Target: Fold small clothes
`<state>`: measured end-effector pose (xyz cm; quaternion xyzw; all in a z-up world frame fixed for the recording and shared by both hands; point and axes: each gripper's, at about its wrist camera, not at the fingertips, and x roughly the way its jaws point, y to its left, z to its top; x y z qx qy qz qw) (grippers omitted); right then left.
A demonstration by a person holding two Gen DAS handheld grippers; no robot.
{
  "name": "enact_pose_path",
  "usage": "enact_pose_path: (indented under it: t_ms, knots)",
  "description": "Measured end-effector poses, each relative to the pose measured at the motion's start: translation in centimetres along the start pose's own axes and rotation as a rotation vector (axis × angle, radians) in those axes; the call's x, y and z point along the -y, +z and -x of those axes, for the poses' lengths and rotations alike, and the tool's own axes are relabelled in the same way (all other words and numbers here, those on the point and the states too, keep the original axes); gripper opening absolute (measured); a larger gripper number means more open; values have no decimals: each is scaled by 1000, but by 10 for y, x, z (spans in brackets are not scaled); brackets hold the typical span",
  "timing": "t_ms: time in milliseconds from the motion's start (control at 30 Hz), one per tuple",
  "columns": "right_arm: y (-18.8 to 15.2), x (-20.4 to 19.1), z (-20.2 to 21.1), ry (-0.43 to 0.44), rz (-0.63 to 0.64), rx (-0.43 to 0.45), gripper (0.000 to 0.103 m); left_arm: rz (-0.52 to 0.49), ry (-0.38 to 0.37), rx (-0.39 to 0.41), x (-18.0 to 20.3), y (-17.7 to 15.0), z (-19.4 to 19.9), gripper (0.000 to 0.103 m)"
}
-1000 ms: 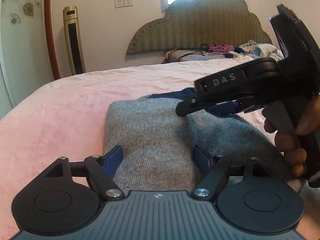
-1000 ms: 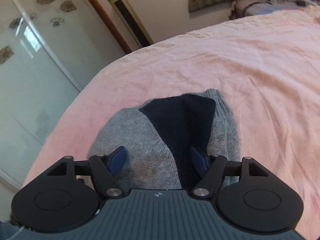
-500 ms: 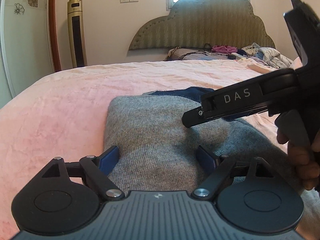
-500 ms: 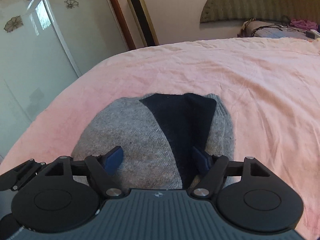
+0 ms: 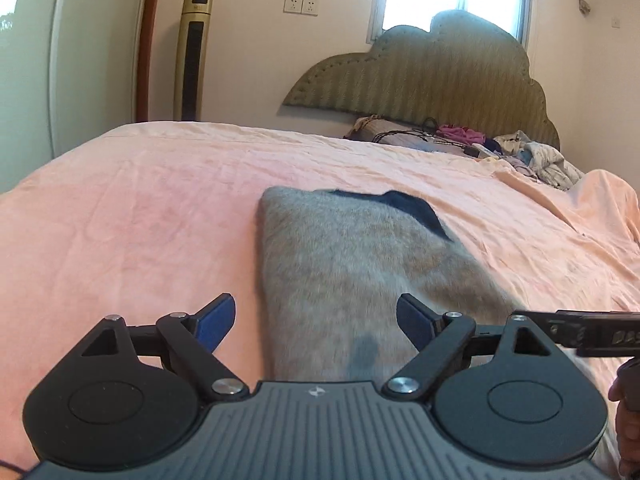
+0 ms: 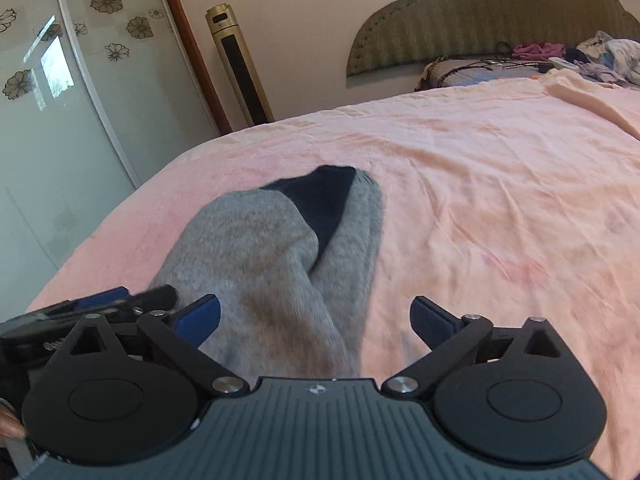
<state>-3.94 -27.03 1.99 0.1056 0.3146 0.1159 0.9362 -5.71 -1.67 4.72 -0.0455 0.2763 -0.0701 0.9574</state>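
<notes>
My left claw [image 5: 316,320] has black linkage arms, silver pivot screws, blue finger pads [image 5: 216,318] and a ribbed grey body. My right claw [image 6: 314,320] matches it; its side carries white lettering.

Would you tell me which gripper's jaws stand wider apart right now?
The right gripper: its blue pads gape wider than the left gripper's, nothing clamped.

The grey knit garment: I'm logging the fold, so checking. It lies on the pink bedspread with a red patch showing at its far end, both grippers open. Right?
Not quite. The patch at the far end of the grey knit garment is dark navy, not red, as the right wrist view shows. It lies on the pink bedspread, with the left gripper and right gripper open.
</notes>
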Motion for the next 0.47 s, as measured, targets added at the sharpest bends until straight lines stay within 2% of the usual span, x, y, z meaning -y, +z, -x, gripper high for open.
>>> enact_pose_path:
  t_ms: [67,167,233,333,467]
  knots:
    - [-17,0,3,-74,10,-15,103,4,29,-8,1,-11,10,89]
    - [-35,-3,3,-113,40,-29,103,20,49,-67,-3,-24,8,89]
    - [-39,-13,0,-152,96,-50,103,19,70,-111,-1,-30,5,89]
    - [-42,-28,-5,-213,164,-91,103,-9,66,-117,2,-32,6,89]
    - [-47,-31,-6,-231,171,-73,103,-82,66,-167,12,-40,-1,103]
